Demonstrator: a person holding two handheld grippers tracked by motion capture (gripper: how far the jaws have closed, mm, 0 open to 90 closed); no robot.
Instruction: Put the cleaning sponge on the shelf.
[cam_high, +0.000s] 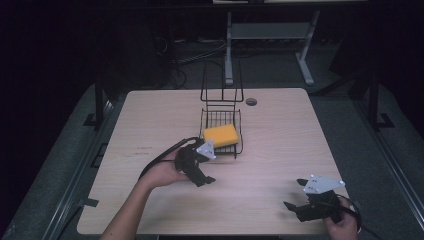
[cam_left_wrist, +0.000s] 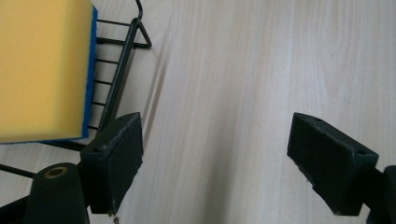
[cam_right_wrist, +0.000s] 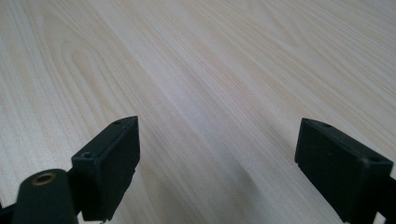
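Observation:
A yellow sponge (cam_high: 220, 135) with a blue underside lies in a black wire rack (cam_high: 239, 131) near the middle of the table. In the left gripper view the sponge (cam_left_wrist: 42, 70) sits at the upper left, over the rack's wires (cam_left_wrist: 119, 70). My left gripper (cam_high: 204, 178) hovers just in front of the rack, jaws wide apart and empty (cam_left_wrist: 217, 158). My right gripper (cam_high: 295, 194) is low at the front right of the table, open with bare wood between its jaws (cam_right_wrist: 217, 168).
The light wooden table (cam_high: 280, 140) has a round cable hole (cam_high: 251, 101) at the back. A tall wire frame (cam_high: 221, 82) rises behind the rack. Cables and a desk leg lie on the dark floor beyond.

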